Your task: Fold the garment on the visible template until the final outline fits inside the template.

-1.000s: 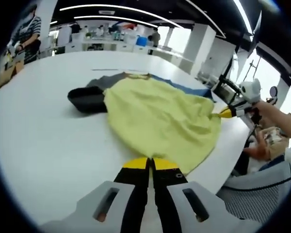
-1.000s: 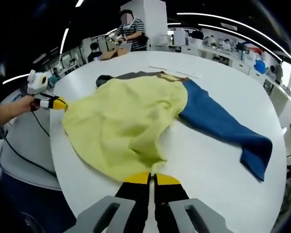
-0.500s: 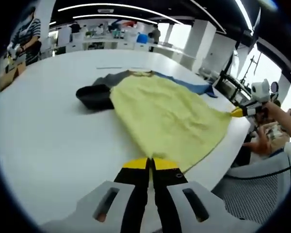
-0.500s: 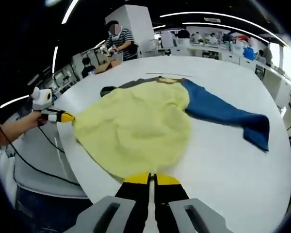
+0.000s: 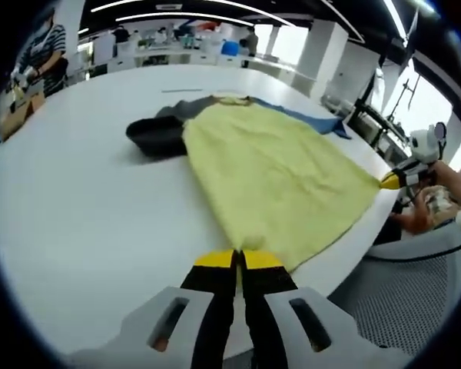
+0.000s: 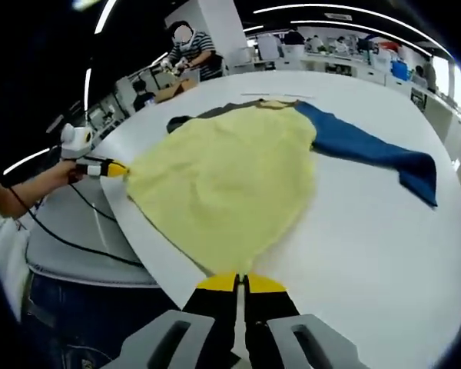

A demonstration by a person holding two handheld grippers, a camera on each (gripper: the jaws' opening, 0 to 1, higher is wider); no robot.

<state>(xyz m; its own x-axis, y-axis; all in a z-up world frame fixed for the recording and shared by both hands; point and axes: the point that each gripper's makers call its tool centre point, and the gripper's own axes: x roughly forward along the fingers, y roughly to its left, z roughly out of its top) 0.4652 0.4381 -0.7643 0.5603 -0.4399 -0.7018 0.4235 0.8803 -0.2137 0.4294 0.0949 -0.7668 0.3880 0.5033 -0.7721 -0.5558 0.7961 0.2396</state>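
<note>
Across my white table [image 5: 77, 207] a person in a striped shirt [image 6: 190, 52] stands by a cardboard box [image 5: 15, 114]. Behind them I see desks [image 6: 323, 65] and white pillars [image 5: 323, 61] under ceiling light strips [image 5: 184, 6].

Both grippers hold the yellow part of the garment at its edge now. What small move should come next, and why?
Probably carry both held corners forward over the garment toward the collar end. The left gripper and right gripper are shut on the hem of the yellow body, which lies stretched flat near the table edge, while the blue sleeve and dark sleeve lie spread out.
</note>
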